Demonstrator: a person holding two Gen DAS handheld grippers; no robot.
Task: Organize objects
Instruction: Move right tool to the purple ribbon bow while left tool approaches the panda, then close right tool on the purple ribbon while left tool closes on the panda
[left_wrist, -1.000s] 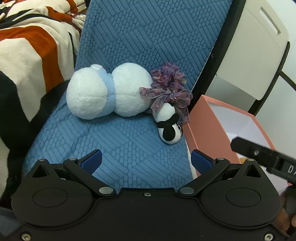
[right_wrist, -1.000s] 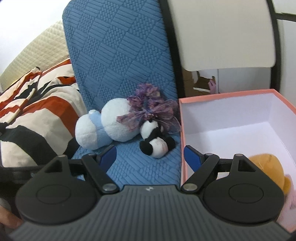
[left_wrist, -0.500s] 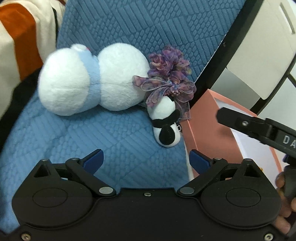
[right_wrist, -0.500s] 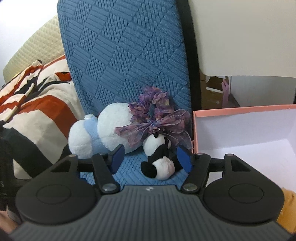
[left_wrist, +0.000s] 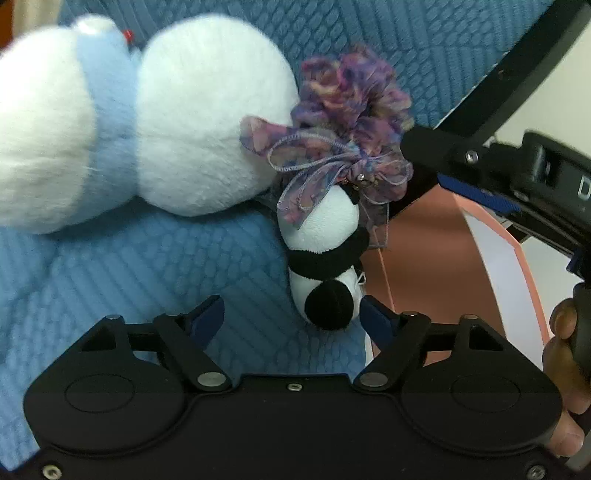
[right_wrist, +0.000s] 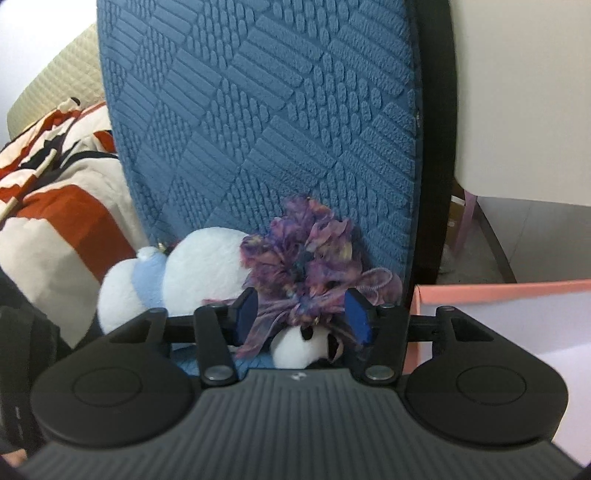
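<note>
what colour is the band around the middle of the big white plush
Light blue, between the two white halves of the big white plush; the left wrist view shows it best.

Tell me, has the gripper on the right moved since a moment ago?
Yes. The right gripper has come forward toward the blue chair back; its closing jaws now flank the purple bow above the panda toy.

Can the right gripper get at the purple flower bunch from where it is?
Probably yes. The right gripper already straddles the purple flower bunch, its jaws closing with the ribbon between them. The panda toy lies right beneath, so it might get pinched along with it.
</note>
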